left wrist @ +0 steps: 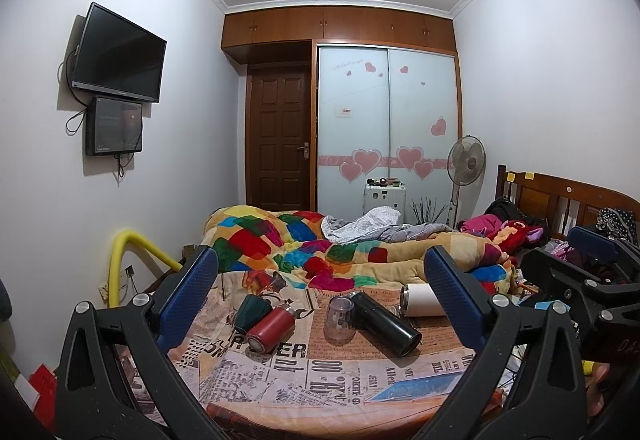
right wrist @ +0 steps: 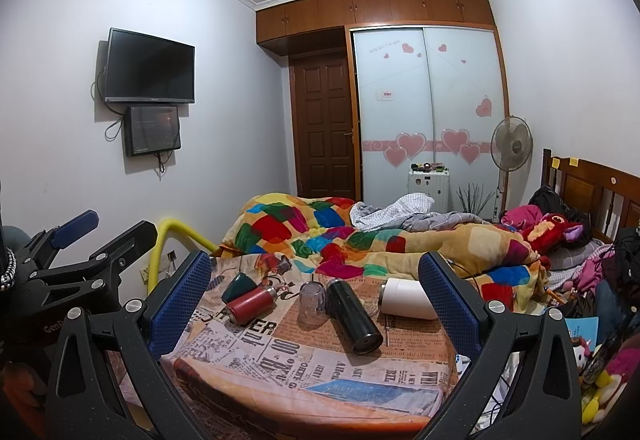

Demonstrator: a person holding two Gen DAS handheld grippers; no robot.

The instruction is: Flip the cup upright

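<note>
Clear plastic cup (left wrist: 338, 316) stands mouth-down on the newspaper-print cloth (left wrist: 304, 364) covering the counter, just beside a black cylindrical flask (left wrist: 386, 323) lying on its side. A red metal bottle (left wrist: 269, 328), dark green cup (left wrist: 251, 311) and white tumbler (left wrist: 422, 300) also lie tipped nearby. Left tool (left wrist: 324, 304) and right tool (right wrist: 320, 304) both spread wide, holding nothing, short of the cup.

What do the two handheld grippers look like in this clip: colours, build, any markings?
Both match: the left gripper and right gripper have black plastic frames with triangular cutouts and silver screw heads. Their fingers carry blue, dimpled pads. White lettering starting "Gen" marks the left gripper's body in the right view. No hands or sleeves can be made out.
</note>
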